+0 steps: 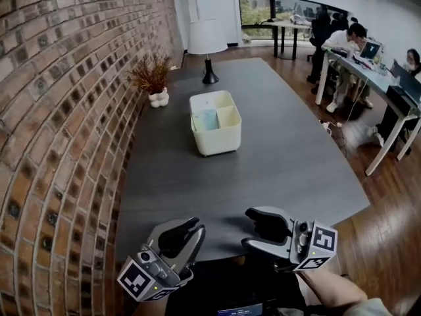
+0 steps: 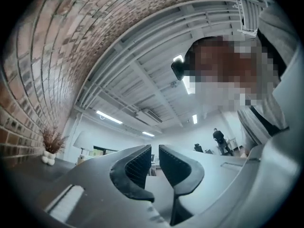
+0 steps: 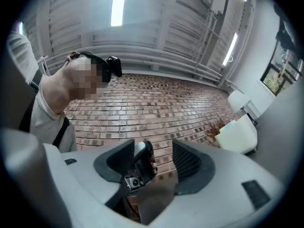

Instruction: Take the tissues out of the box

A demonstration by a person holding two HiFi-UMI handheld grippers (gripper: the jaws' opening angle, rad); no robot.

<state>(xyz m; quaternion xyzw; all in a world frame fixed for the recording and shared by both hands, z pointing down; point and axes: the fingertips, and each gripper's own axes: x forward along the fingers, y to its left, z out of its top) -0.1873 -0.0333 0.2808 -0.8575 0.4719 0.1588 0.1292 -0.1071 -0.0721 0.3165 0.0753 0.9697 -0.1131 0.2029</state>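
A cream box (image 1: 215,133) with several compartments stands mid-table on the dark grey table (image 1: 289,163). A pale blue tissue pack (image 1: 206,120) sits in its middle part. Both grippers hang low at the table's front edge, well short of the box. My left gripper (image 1: 186,232) is shut and empty; in the left gripper view its jaws (image 2: 155,167) point up toward the ceiling. My right gripper (image 1: 258,227) is open with nothing in it. In the right gripper view it (image 3: 151,158) faces the brick wall, with the box (image 3: 237,136) off to the right.
A brick wall (image 1: 59,110) runs along the table's left side. A dried plant in a white vase (image 1: 155,79) and a white lamp (image 1: 208,45) stand at the far end. People sit at desks (image 1: 368,64) to the right, across a wooden floor.
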